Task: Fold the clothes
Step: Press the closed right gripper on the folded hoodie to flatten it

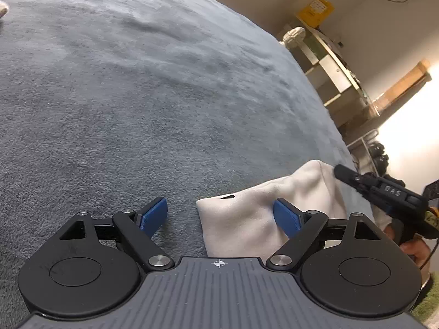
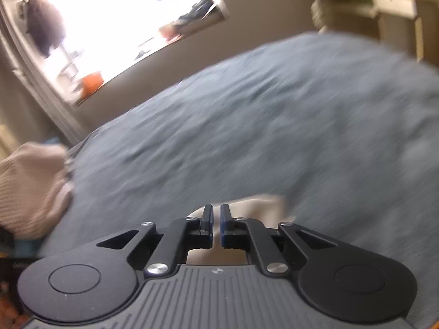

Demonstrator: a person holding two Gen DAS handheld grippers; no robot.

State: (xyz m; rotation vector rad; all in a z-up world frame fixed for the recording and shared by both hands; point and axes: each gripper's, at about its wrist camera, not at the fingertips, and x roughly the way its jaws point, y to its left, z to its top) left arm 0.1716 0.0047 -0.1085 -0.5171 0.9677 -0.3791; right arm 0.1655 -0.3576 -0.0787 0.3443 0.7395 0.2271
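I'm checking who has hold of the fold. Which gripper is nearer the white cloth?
Right. The right gripper is shut on the white cloth, pinching its edge. The left gripper hangs open over the cloth's near corner, gripping nothing.

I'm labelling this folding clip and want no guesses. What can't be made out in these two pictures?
- White garment, left wrist view: its near edge is hidden behind the left claw; type unclear.
- Right wrist view: motion blur smears the blanket and the cloth in the right claw.
- Beige knit, right wrist view: cut off by the left edge.
- Window: overexposed.
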